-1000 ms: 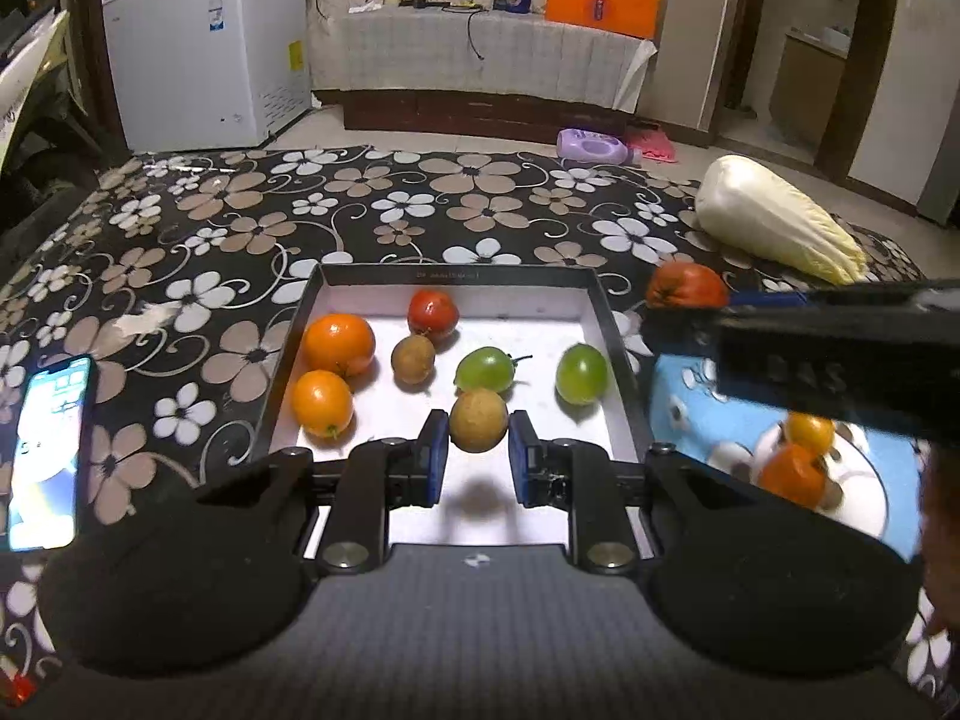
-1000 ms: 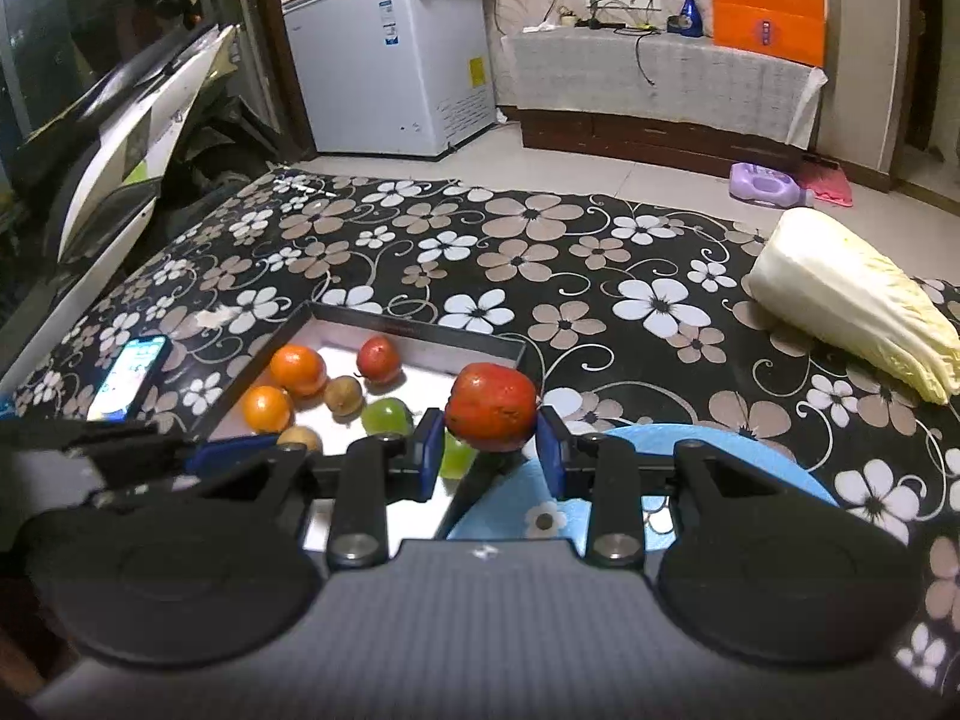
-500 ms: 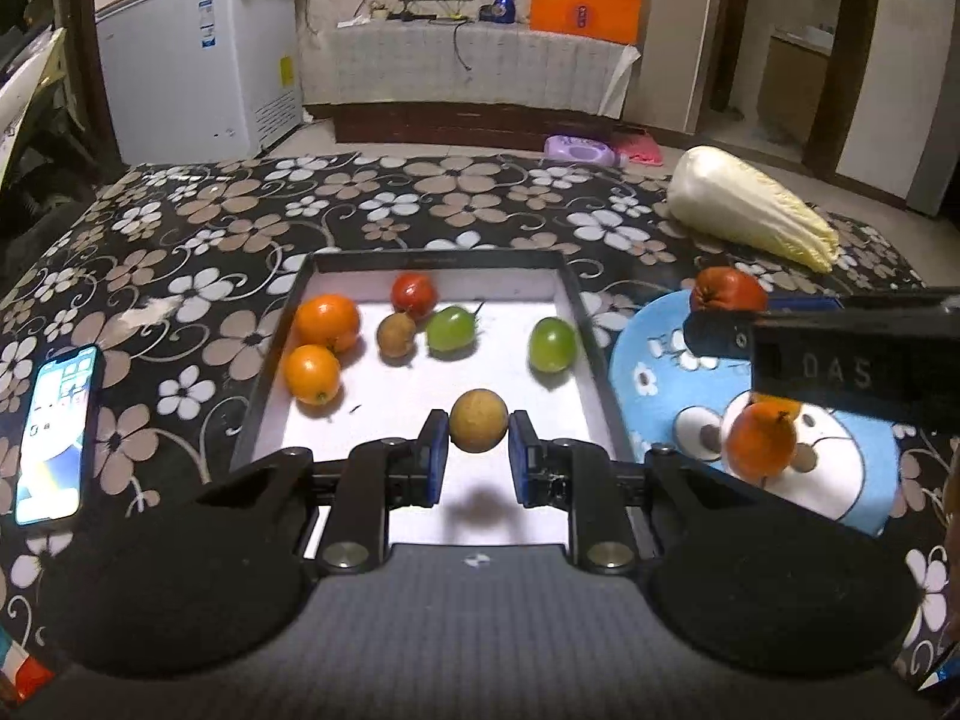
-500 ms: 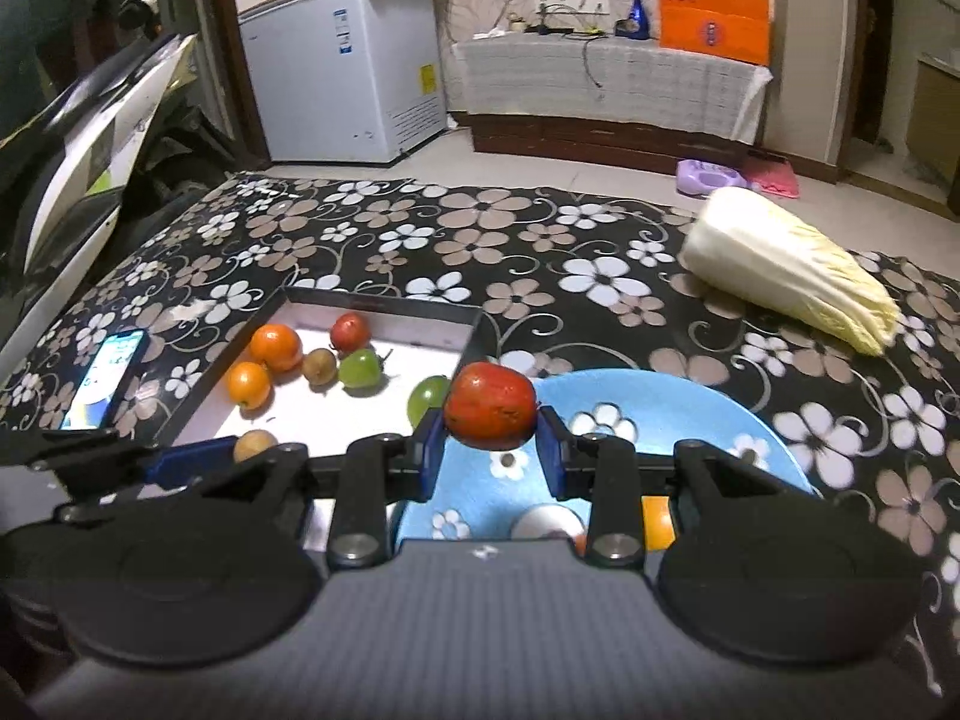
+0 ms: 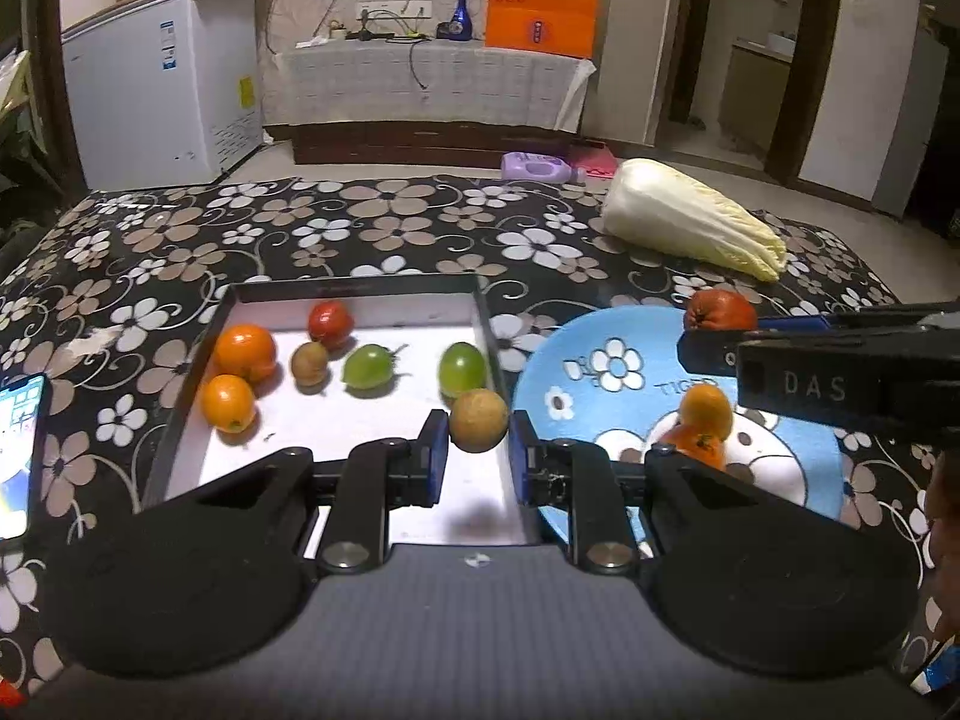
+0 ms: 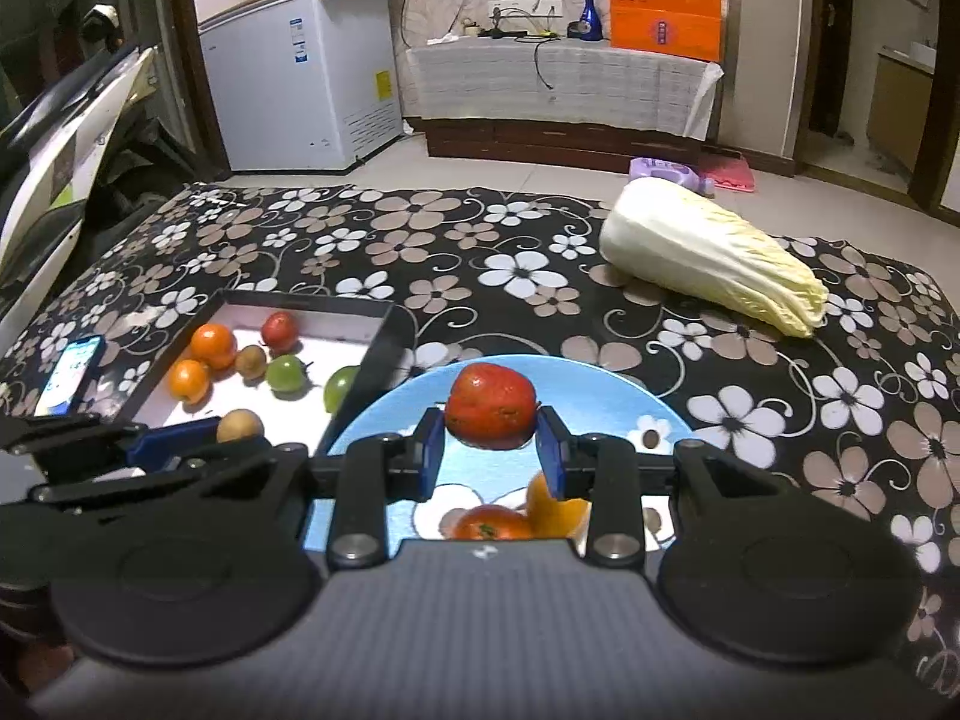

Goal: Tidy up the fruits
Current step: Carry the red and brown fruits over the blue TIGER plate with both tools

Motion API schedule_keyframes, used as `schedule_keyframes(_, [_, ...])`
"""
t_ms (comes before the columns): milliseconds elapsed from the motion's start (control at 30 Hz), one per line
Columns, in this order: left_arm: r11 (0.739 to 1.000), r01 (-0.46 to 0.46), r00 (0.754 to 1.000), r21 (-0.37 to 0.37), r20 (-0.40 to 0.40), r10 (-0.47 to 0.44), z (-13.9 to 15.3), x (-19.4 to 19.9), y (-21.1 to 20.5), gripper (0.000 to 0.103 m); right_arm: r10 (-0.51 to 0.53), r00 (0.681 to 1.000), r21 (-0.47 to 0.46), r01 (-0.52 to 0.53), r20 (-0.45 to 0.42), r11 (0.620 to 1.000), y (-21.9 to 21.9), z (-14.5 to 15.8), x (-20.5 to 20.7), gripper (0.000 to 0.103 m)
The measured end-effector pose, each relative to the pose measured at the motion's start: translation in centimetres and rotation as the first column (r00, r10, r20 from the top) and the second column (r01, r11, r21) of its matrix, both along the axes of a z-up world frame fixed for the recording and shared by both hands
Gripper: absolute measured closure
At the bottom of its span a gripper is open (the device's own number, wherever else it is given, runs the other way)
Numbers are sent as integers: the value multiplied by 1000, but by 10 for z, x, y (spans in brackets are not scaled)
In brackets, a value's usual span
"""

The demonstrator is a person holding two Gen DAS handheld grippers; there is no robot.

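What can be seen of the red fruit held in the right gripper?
The red fruit is roundish and slightly lumpy, orange-red with a glossy skin and small dark specks low on its side. It is clamped on both sides between the blue pads of the right gripper, held in the air above the round blue plate, touching nothing else. Its kind cannot be told.

Floral mat [image 5: 384,228]: tray [image 5: 354,288], plate [image 5: 600,360], cabbage [image 5: 690,228], phone [image 5: 18,456]

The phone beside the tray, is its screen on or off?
On. The phone lies face up on the flowered cloth, left of the tray, and its screen glows with bright content.
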State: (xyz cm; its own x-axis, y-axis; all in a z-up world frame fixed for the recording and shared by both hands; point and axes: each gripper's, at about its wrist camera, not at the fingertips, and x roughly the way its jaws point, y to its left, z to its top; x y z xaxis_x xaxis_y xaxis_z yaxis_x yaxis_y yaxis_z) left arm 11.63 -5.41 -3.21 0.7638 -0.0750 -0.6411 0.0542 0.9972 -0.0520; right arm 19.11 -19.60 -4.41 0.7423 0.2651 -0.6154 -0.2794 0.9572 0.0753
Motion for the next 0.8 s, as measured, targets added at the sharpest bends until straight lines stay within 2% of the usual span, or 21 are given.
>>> schedule_keyframes(533, [996,87,996,-14,14,-87,-3,5,-29,78,-38,999,-1,38,-16,999,-24,-5,7,67])
schedule_keyframes(800, [995,97,995,-20,3,-97,-7,11,-35,78,-58,998,1,58,-18,998,-33,-6,11,67])
